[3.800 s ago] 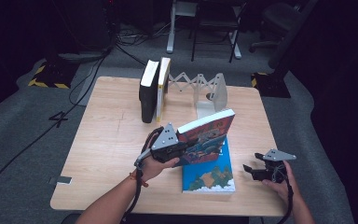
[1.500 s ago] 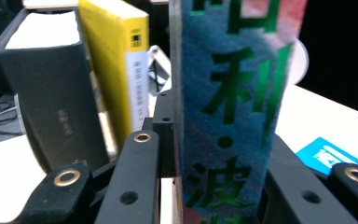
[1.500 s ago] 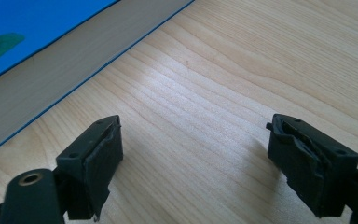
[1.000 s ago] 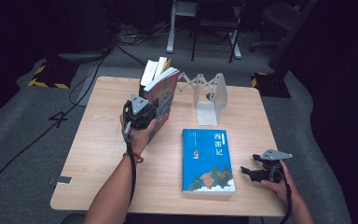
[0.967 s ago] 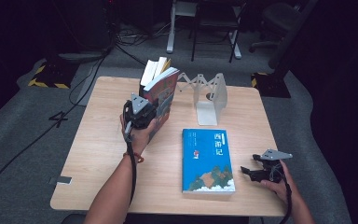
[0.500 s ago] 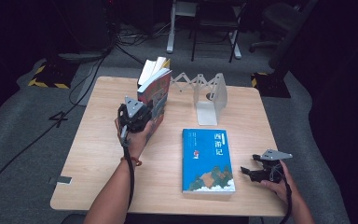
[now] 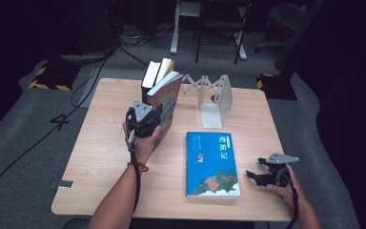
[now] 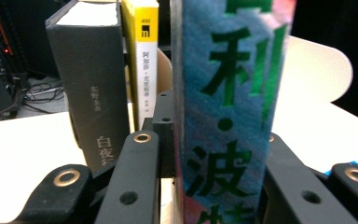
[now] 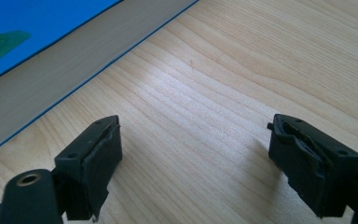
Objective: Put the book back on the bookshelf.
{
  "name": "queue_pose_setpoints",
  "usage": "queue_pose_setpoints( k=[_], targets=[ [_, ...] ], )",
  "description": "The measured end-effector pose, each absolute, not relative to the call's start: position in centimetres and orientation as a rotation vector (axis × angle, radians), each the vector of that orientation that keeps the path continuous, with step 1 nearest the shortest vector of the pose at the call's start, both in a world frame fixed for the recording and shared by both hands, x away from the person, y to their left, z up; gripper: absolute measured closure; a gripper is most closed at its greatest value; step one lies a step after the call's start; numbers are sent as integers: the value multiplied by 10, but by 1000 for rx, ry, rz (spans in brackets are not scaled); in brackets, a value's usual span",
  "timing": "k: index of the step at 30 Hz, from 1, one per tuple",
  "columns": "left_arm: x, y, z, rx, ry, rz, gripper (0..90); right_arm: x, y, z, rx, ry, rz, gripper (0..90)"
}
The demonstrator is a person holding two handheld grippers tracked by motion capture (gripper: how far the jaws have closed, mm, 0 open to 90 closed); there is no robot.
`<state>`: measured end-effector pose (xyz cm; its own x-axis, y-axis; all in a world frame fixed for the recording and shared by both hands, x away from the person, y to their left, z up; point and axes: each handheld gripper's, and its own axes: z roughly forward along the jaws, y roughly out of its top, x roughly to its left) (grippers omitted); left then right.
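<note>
Left tool point(image 7: 145, 119) is clamped on the colourful book point(image 7: 167, 102), upright at 11 o'clock on the bench point(image 7: 100, 157), just beside the shelved books point(image 7: 155, 76). Best to keep it vertical and slide it flush. Right tool point(image 7: 267, 174) sits released at 4 o'clock.

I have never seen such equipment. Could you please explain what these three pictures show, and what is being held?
A person sits at a table with a hand-held claw in each hand. One picture looks down from above; the other two come from cameras riding on each claw. The left claw is shut on a colourful book, standing it beside two upright books near a white bookend. A blue book lies flat. The right claw is open above bare wood, holding nothing.
</note>
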<state>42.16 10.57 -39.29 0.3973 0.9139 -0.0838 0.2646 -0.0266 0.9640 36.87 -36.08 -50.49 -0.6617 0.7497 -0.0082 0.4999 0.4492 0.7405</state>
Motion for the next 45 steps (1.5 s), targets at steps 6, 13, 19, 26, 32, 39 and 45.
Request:
queue_pose_setpoints(
  k=[6,13,19,26,32,39,45],
  targets=[
    [429,89,-389,1549,1082,715,742,369,-361,-505,1065,2370,1044,173],
    [441,65,-390,1543,1073,694,742,369,-361,-505,1064,2372,1043,170],
    [457,43,-392,1529,1070,738,742,369,-361,-505,1060,2374,1044,169],
    [479,31,-395,1513,1093,734,741,369,-361,-505,1058,2377,1045,169],
    [493,23,-396,1512,1077,758,740,369,-361,-505,1054,2380,1047,167],
    [493,21,-398,1520,1075,764,738,369,-361,-505,1052,2382,1045,166],
    [488,33,-405,1497,1091,745,735,369,-360,-505,1052,2383,1046,164]
  ],
)
